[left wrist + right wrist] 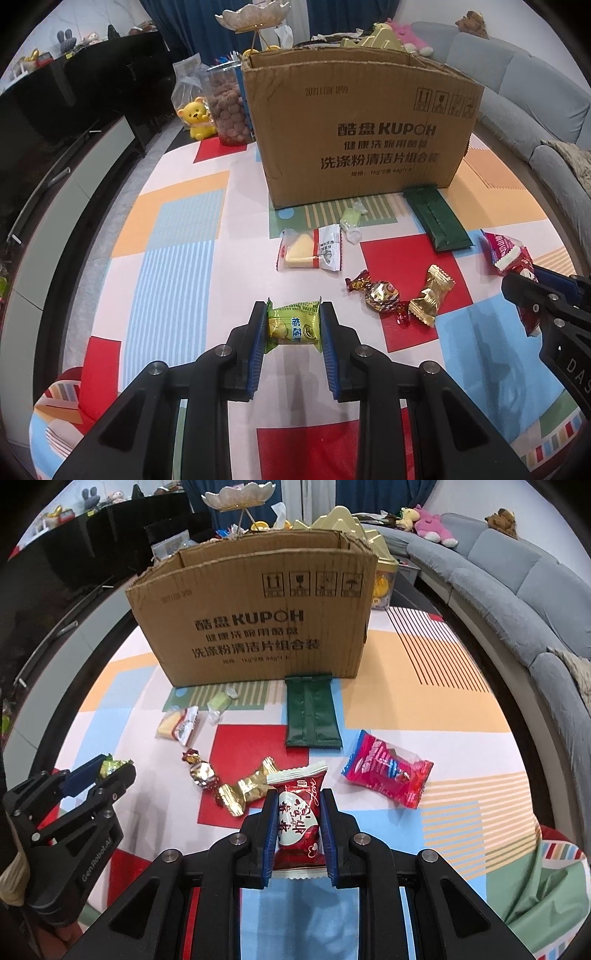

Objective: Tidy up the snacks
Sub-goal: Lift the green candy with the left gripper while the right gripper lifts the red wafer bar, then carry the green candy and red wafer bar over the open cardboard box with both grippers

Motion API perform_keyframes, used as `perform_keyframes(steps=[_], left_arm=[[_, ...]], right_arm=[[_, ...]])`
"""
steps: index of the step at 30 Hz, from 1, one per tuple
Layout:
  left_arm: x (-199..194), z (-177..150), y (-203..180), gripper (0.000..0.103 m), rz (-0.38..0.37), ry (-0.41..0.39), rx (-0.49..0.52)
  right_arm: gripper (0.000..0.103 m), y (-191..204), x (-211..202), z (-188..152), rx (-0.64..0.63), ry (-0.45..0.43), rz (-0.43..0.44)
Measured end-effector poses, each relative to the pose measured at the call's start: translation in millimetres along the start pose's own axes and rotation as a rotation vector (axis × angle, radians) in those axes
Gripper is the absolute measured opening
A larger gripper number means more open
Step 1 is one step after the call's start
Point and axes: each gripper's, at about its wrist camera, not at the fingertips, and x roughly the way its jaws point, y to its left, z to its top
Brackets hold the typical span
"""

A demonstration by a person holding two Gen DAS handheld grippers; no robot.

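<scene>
The left hand-held gripper is clenched on a green snack packet, held above the table. The right hand-held gripper grasps a red heart-print packet. Beyond them, 6 more snacks lie before the cardboard box, the dark green pouch touching its base.

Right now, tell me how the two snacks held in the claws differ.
The green snack in the left claw has a green wrapper with yellow print; the red snack in the right claw is dark red with a white heart. The green one looks smaller. Both are sealed packets, each pinched between blue pads.
</scene>
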Motion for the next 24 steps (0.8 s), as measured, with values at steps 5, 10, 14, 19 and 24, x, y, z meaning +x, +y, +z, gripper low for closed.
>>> perform_keyframes(steps=[5,10,14,19,24], left_arm=[[-10,4,0,0.028,0.008,-0.009,-0.003],[-18,9,1,0.028,0.012,-0.010,-0.013],[-27,17,0,0.028,0.019,-0.020,-0.015],[-35,25,0,0.028,0.026,-0.030,-0.017],[-44,35,-2,0.028,0.027,-0.041,-0.018]], right_arm=[[0.023,0,-9,6,-0.006,-0.025,0.003],[0.023,-1,-19,15,-0.013,-0.054,0.007],[0.023,-1,-25,21,-0.015,-0.070,0.013],[0.023,-3,-33,27,-0.016,-0.091,0.017],[0.023,-6,-42,38,-0.013,-0.111,0.020]])
